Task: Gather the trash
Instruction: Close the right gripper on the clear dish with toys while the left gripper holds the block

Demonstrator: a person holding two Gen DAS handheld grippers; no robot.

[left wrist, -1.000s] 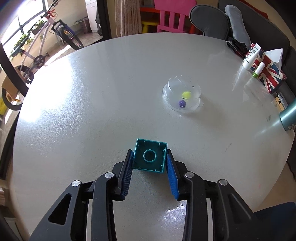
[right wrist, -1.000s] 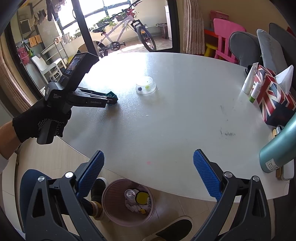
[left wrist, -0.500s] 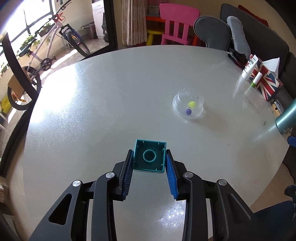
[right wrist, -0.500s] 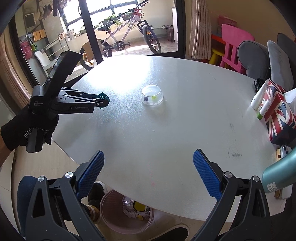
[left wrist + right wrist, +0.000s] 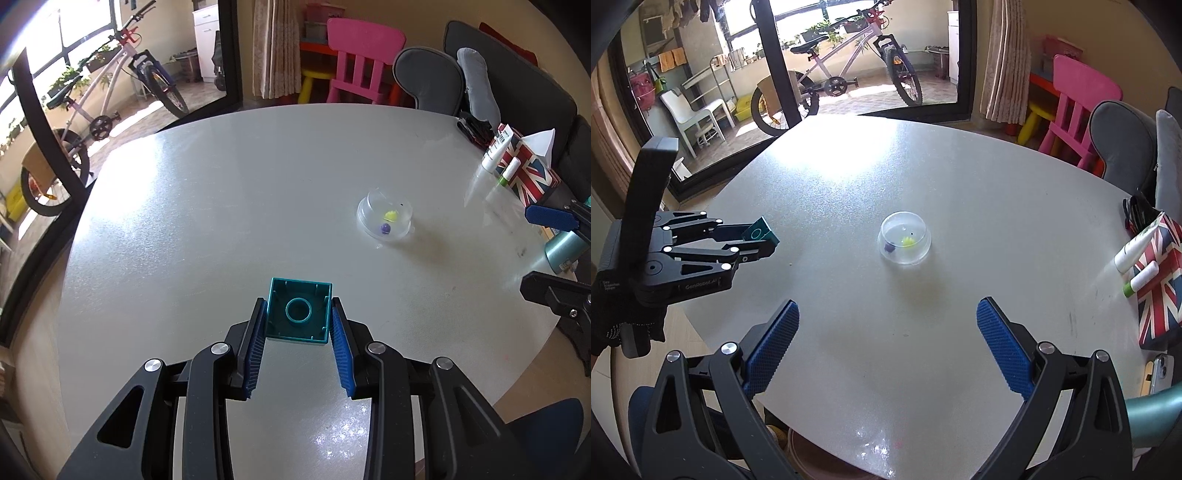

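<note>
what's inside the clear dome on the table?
Under the clear dome, resting on the table, sit a small yellow piece and a small purple piece. Too small to identify; nothing else shows inside.

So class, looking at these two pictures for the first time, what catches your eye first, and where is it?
The teal toy block stands out, clamped in the left gripper above the near part of the round white table. Next comes the clear plastic dome mid-table, with small yellow and purple bits inside. The right gripper hangs wide open, empty.
</note>
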